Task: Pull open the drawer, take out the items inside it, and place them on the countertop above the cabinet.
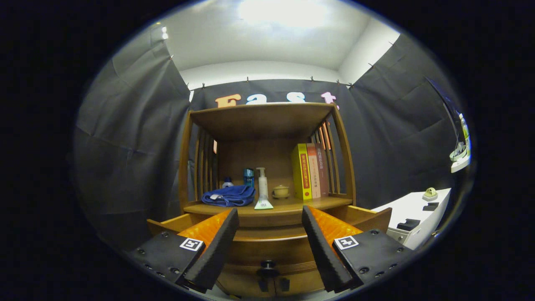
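Wooden cabinet [267, 167] fills the booth — its drawer [269, 238] stands pulled out, with the knob [268, 264] between the fingers. Gripper [269, 246] spread wide, holding nothing. Blue cloth [229, 195] lies on the countertop [292, 205].

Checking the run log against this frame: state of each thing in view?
gripper: open, holding nothing
drawer: pulled out, knob between the fingers
blue cloth: crumpled on countertop
pump bottle: upright
small lidded pot: lid on
books: standing upright
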